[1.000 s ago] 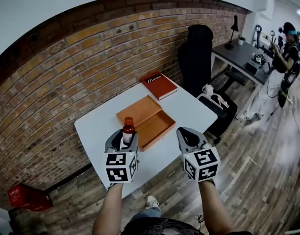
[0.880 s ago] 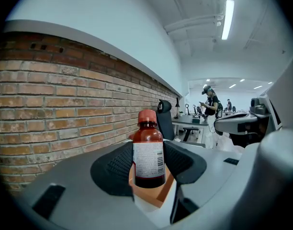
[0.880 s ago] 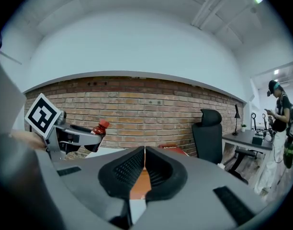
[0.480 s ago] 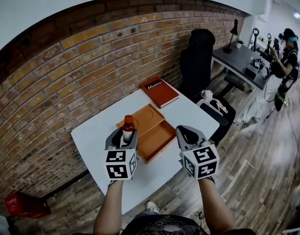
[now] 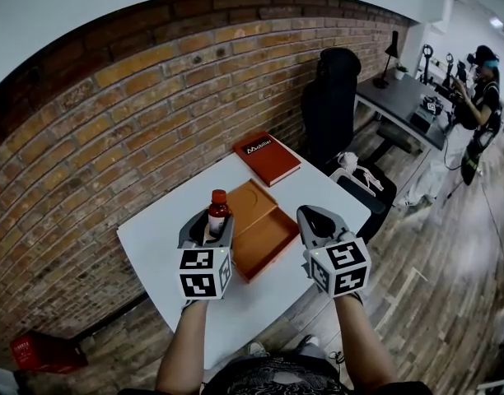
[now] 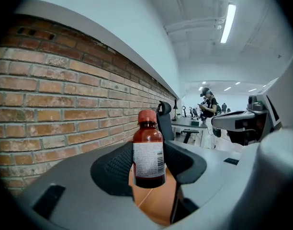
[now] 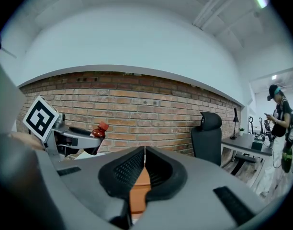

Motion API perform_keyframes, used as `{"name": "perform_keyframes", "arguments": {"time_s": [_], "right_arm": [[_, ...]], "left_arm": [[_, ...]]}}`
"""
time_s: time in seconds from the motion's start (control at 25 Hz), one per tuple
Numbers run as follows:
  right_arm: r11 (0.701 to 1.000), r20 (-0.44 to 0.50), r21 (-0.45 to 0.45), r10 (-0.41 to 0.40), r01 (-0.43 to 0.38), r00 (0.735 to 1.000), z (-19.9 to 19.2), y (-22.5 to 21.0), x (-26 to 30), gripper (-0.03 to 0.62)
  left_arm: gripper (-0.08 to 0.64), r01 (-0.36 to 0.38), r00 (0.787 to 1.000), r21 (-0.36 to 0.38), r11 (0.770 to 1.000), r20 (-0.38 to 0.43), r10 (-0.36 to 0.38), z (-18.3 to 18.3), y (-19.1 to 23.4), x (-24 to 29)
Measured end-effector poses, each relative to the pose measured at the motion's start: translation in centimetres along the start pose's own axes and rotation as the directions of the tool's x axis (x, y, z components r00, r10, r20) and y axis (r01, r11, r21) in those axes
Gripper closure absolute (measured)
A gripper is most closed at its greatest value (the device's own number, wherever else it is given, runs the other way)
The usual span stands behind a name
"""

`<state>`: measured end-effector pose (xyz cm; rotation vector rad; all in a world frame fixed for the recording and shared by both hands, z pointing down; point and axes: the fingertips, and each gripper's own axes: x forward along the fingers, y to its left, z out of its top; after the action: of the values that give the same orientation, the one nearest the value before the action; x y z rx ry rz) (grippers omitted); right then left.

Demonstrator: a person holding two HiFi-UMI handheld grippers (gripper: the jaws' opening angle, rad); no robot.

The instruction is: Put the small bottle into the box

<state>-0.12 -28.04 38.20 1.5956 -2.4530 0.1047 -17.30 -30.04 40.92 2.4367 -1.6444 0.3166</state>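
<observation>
A white table fills the middle of the head view, set against a brick wall. On it, just right of centre, lies the open orange box, its lid part and tray part side by side. Our left gripper is low and left of centre, its jaws clamped on the sides of the small bottle, which stands upright with its red cap up. Our right gripper, low and right of centre, has its jaws pressed together with nothing between them. Over the last second the left gripper has carried the bottle from short of the box's near left corner up over its left edge. We judge the bottle almost in place to be lowered, though not yet inside
</observation>
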Motion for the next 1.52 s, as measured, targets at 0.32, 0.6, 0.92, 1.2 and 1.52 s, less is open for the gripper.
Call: {"name": "perform_keyframes", "arguments": {"time_s": [0.32, 0.6, 0.92, 1.2, 1.52], "right_arm": [[0.999, 0.011, -0.009, 0.044, -0.044, 0.999, 0.0, -2.0, 1.6, 0.571], [0.990, 0.008, -0.026, 0.141, -0.141, 0.990, -0.2, -4.6, 3.6, 0.571], [0.966, 0.009, -0.025, 0.259, -0.259, 0.966, 0.0, -7.4, 6.3, 0.571], [0.949, 0.008, -0.024, 0.313, -0.313, 0.950, 0.2, -9.1, 7.5, 0.571], [0.944, 0.019, -0.018, 0.329, -0.328, 0.944, 0.5, -9.1, 8.2, 0.571]], "left_arm": [[0.344, -0.042, 0.999, 0.006, 0.999, -0.004, 0.042, 0.2, -0.6, 1.7], [0.343, -0.133, 0.991, -0.004, 0.991, -0.011, 0.133, 0.5, -1.5, 3.4], [0.344, -0.243, 0.970, -0.012, 0.970, -0.034, 0.242, 1.0, -2.8, 5.1], [0.343, -0.289, 0.956, -0.010, 0.957, -0.064, 0.288, 0.9, -3.6, 6.4], [0.342, -0.267, 0.959, 0.020, 0.964, -0.098, 0.267, 0.6, -4.1, 7.5]]}}
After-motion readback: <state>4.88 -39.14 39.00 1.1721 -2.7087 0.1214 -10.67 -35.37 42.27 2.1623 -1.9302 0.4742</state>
